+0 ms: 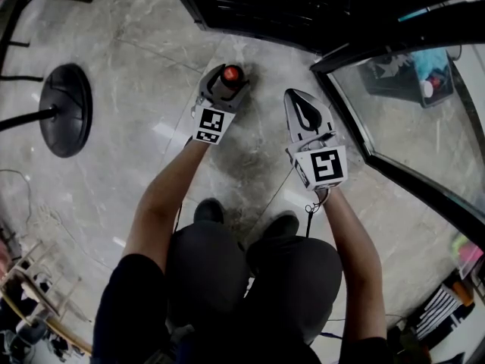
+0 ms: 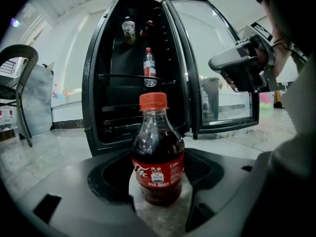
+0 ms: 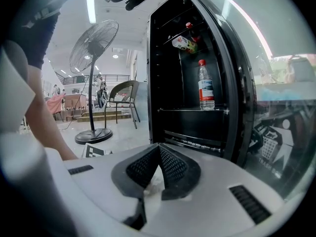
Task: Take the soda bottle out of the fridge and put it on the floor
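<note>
The soda bottle (image 2: 158, 157) has dark cola, a red label and a red cap (image 1: 231, 74). It stands upright on the marble floor (image 1: 136, 59) in front of the fridge. My left gripper (image 1: 225, 82) (image 2: 159, 191) is open, its jaws on either side of the bottle with a narrow gap at each side. To its right, my right gripper (image 1: 301, 106) (image 3: 158, 152) hangs above the floor, shut with its pads together and nothing between them.
The black fridge (image 2: 133, 73) stands open, its glass door (image 1: 409, 120) swung out to the right. A water bottle (image 3: 206, 85) and a can (image 2: 129, 31) sit on its shelves. A standing fan's base (image 1: 66, 110) is at the left, with a chair (image 3: 121, 98) beyond.
</note>
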{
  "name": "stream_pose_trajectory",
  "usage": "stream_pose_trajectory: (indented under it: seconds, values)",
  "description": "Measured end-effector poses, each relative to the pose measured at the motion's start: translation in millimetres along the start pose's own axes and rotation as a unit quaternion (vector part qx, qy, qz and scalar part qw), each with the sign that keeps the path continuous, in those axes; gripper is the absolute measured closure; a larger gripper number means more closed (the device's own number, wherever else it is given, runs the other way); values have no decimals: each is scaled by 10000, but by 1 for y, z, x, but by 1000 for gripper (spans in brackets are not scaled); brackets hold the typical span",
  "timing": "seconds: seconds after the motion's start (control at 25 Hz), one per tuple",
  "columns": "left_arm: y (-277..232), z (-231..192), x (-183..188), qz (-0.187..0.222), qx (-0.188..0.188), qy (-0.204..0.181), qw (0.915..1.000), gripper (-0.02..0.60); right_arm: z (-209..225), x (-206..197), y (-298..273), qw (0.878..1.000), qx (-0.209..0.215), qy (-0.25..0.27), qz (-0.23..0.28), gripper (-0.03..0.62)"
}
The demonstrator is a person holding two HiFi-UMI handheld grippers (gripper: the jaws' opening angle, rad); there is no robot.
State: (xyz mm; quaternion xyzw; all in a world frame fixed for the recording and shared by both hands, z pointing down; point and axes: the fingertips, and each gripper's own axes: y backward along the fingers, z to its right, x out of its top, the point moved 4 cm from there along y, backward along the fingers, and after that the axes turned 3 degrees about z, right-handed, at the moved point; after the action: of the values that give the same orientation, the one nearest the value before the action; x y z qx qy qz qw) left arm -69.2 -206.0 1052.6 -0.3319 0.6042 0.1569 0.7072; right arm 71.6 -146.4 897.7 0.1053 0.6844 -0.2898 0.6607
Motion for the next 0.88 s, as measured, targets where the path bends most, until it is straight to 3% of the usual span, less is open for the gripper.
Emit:
stream_pose_trajectory:
  seconds: [0.56, 0.88]
  values:
    - [9, 1, 4, -6, -56, -187, 9998, 264, -4, -2, 2, 10000, 25, -26, -14, 576]
    - [45, 2, 15, 141, -156, -171, 9996, 265, -8, -4, 4, 10000, 79, -48, -19, 576]
